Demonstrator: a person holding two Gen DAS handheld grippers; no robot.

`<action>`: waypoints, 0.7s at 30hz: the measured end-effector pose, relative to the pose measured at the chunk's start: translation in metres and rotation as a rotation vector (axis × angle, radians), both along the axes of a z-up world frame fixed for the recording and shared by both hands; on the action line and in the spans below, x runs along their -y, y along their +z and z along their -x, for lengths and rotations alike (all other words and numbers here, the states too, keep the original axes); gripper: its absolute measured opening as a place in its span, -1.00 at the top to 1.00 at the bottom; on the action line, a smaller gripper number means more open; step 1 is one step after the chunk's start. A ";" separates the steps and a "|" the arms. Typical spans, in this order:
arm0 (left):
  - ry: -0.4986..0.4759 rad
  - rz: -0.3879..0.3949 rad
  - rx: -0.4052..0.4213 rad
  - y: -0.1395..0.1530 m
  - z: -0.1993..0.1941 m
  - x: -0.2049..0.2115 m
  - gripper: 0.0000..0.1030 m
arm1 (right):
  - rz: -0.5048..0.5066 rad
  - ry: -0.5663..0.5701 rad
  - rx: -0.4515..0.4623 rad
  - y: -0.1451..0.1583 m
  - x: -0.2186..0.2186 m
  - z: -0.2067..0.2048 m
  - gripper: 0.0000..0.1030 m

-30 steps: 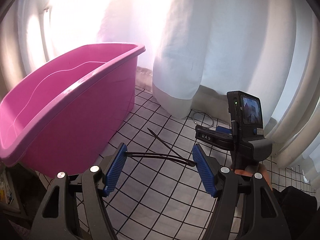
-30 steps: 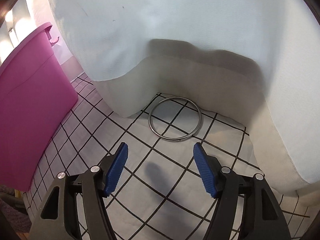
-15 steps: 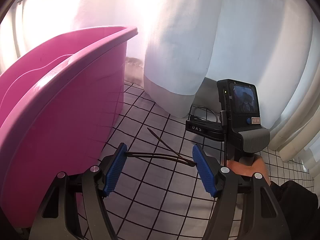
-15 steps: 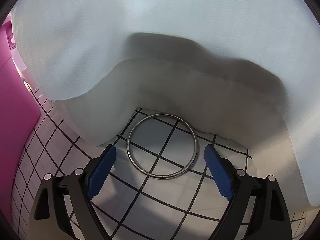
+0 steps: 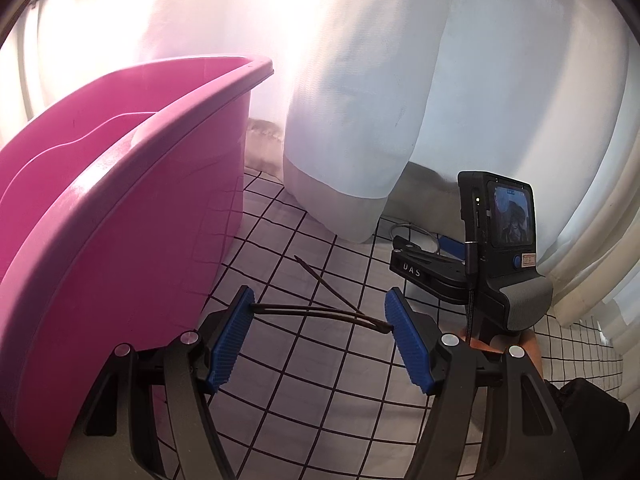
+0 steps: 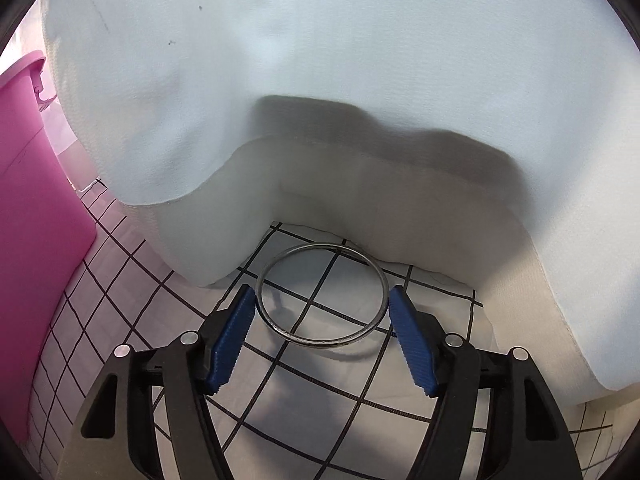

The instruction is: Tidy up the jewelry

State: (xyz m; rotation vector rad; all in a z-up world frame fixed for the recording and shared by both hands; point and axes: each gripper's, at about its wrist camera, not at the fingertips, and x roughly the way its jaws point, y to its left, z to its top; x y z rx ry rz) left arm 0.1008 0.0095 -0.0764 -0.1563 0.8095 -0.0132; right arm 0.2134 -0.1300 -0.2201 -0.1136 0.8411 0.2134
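Right wrist view: the right claw (image 6: pixel 322 306) has just been closing, and its blue pads now sit against the metal bangle (image 6: pixel 322 294) at 9 and 3 o'clock. The bangle's far arc lifts slightly off the checked cloth (image 6: pixel 360 420) and throws a shadow toward 5 o'clock, so it looks pinched across its width.

Risks, as I judge them:
- The pads meet a thin round rim only at two small spots. If the grip is light or off the widest line, the bangle could pivot, pop forward toward 12 o'clock, and roll under the white curtain (image 6: pixel 320 100) hanging just behind it.
- Squeezing harder could spring the hoop out sideways.
- The curtain hem lies close at 10 and 12 o'clock; a lift straight up may snag the fabric.

Left wrist view: the left claw (image 5: pixel 320 314) grips a thin dark bangle (image 5: pixel 316 312) edge-on between its pads, beside the pink tub (image 5: pixel 120 208) at 9 o'clock. That hoop is just as narrowly held and could twist loose when carried over the tub's rim. A person's hand (image 5: pixel 500 344) holding the other tool shows at 4 o'clock.

The metal bangle is a plain, slim, silvery ring, smooth and slightly tarnished along its near edge, hard and slippery in appearance.
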 end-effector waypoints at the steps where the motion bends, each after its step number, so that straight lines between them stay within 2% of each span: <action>1: -0.002 0.000 0.003 0.002 0.001 0.000 -0.27 | -0.002 0.004 0.002 0.002 0.004 0.006 -0.29; 13: -0.004 0.005 0.056 0.032 0.013 0.007 -0.27 | 0.003 0.062 0.043 0.049 0.006 0.046 -0.27; 21: 0.020 0.017 0.121 0.067 0.025 0.007 -0.27 | -0.004 0.131 0.102 0.099 0.015 0.075 -0.27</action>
